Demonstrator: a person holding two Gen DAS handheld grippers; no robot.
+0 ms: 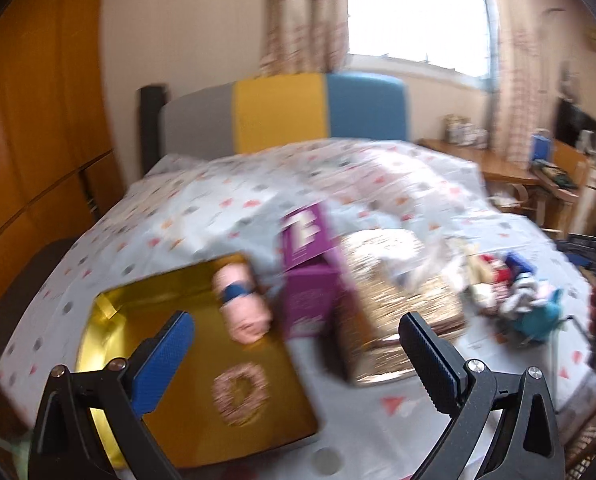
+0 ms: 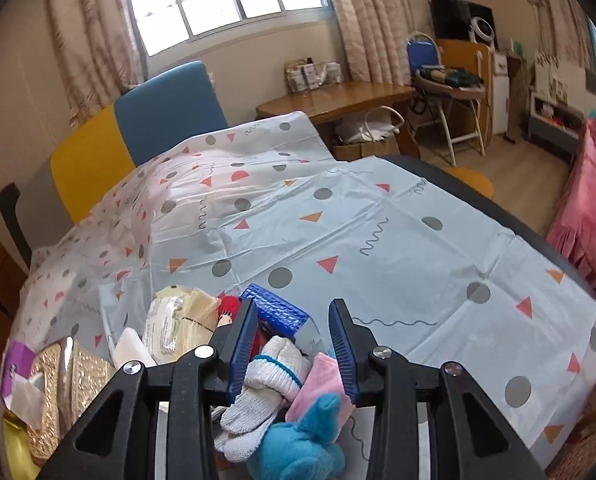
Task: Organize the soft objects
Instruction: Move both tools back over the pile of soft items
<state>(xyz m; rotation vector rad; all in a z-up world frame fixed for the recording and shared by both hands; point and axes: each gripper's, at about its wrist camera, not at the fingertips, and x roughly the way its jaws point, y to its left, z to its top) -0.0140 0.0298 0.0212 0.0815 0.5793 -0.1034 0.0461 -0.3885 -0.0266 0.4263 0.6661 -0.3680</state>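
While the left gripper (image 1: pixel 298 344) is hovering with its jaws spread wide and gripping nothing above the gold box (image 1: pixel 202 364), a pink rolled cloth (image 1: pixel 242 304) is lying inside that box. The right gripper (image 2: pixel 294 336) is standing with its jaws parted around the pile of soft items (image 2: pixel 282 384), with a white knitted glove (image 2: pixel 266 380) sitting between them, unclamped.

Bed's got a pale blue sheet with triangles and dots (image 2: pixel 377 240), holding a gold tray (image 1: pixel 170 360), purple box (image 1: pixel 309 300), glittery gold box (image 1: pixel 397 300) and a heap of soft toys and gloves (image 2: pixel 282 380).
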